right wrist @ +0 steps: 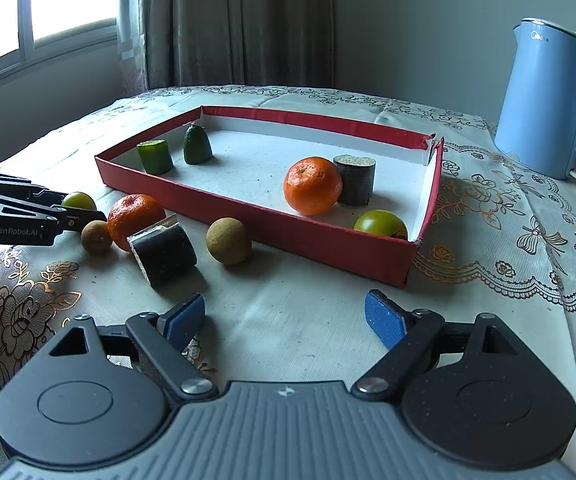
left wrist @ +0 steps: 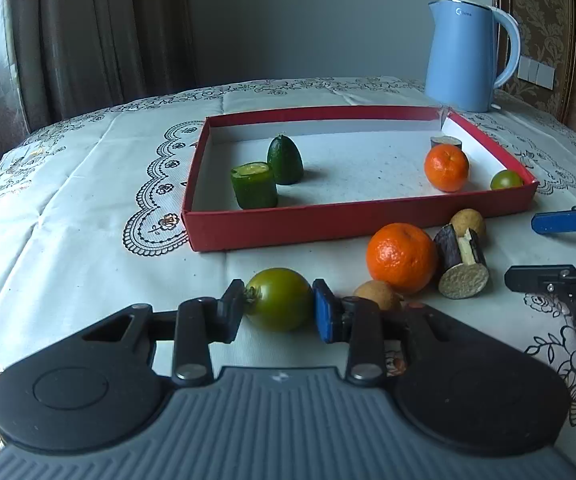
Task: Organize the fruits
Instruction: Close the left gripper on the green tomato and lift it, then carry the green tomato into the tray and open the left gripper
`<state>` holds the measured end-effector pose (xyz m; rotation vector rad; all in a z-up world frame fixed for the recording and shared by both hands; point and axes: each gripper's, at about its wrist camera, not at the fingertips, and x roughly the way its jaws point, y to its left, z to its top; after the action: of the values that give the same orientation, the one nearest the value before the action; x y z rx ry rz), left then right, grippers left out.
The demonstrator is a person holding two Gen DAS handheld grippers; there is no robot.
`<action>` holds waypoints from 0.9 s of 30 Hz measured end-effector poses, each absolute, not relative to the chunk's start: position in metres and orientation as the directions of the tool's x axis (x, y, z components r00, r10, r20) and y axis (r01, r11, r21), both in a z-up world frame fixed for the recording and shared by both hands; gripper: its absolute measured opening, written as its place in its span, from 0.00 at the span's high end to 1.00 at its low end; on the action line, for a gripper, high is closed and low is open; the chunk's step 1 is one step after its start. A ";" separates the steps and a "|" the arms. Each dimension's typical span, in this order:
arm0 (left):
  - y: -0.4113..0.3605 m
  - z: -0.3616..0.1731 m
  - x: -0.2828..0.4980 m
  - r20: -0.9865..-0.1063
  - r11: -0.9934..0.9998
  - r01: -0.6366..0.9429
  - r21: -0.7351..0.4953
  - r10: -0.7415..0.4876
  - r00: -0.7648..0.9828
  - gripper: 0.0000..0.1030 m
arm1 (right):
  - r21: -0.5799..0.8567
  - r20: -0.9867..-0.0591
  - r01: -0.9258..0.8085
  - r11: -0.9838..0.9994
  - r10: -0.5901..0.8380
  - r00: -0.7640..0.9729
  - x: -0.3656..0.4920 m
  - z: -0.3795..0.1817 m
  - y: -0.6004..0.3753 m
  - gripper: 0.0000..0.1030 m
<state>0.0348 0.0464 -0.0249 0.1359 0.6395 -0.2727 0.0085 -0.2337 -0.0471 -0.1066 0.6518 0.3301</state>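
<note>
My left gripper (left wrist: pixel 278 306) is shut on a green tomato (left wrist: pixel 278 298) resting on the tablecloth in front of the red tray (left wrist: pixel 328 220). Beside it lie an orange (left wrist: pixel 402 258), a dark eggplant piece (left wrist: pixel 462 262) and two brown longans (left wrist: pixel 378 294) (left wrist: pixel 468 222). In the tray are two cucumber pieces (left wrist: pixel 254 186) (left wrist: pixel 285 160), an orange (left wrist: pixel 447 168), an eggplant piece (left wrist: pixel 446 142) and a green tomato (left wrist: pixel 506 180). My right gripper (right wrist: pixel 284 322) is open and empty above the cloth, in front of the tray (right wrist: pixel 328 240).
A blue electric kettle (left wrist: pixel 464 56) stands behind the tray's right corner, also in the right wrist view (right wrist: pixel 544 100). The table has a lace-patterned cloth (left wrist: pixel 68 200). Curtains and a wall are behind; a window is at the far left.
</note>
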 end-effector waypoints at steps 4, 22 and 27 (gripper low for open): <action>0.048 -0.024 0.031 -0.590 0.956 0.290 0.037 -0.213 0.779 0.68 | 0.005 -0.611 -0.334 0.942 0.268 0.745 0.009 -0.047 -0.234 0.15; 0.039 0.005 0.041 -0.523 0.967 0.254 -0.025 -0.229 0.821 0.68 | 0.005 -0.611 -0.335 0.942 0.268 0.745 0.009 -0.047 -0.233 0.13; 0.028 0.006 0.054 -0.514 0.966 0.257 -0.015 -0.228 0.827 0.68 | 0.005 -0.612 -0.335 0.942 0.268 0.744 0.009 -0.047 -0.233 0.13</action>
<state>0.0538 0.0279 0.0058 0.0552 0.5390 -0.2573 0.0085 -0.2331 -0.0474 -0.1076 0.6526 0.3312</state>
